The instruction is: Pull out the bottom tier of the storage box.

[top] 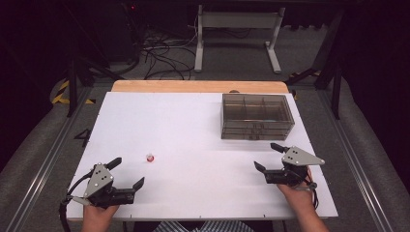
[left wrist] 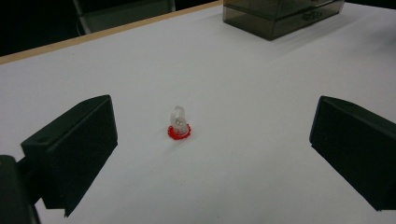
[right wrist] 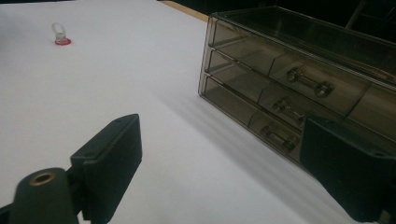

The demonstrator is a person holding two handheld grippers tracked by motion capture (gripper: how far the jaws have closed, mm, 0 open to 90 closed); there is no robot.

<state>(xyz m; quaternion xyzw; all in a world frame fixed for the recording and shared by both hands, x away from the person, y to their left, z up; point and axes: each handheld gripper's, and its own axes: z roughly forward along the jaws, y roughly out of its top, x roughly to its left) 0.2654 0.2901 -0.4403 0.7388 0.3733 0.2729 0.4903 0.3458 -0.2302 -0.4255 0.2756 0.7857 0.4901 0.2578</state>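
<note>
Nearest, at the table's near edge: left gripper [top: 125, 172], held low over the white table top [top: 193, 130] in a hand at the bottom left of the high view, jaws spread wide, nothing between the pads. Black cable trailing off its left side, grey three-cornered plate on top. Across the near edge at the right: right gripper [top: 266, 157], also held in a hand, jaws likewise spread wide and empty, well apart from the left one.

A little farther in, just ahead of the left gripper: small clear ring on a red toothed base [top: 150, 157], standing upright on the bare table top, touching neither gripper. Seen along the left gripper's jaws: same ring on a red base [left wrist: 179, 126], centred between the two black pads but beyond their tips. Seen from the right gripper: far off at upper left [right wrist: 59, 35].

Farther still, at the right rear of the table: smoky translucent drawer cabinet [top: 257, 116], three drawers stacked, all closed, each with a small bar handle at the front [right wrist: 309, 81]. Right gripper's jaws pointed toward its front, near but not touching.

Beyond: wooden table edge [top: 193, 86], then dark floor with loose cables [top: 159, 58] and a white table frame [top: 237, 29].
</note>
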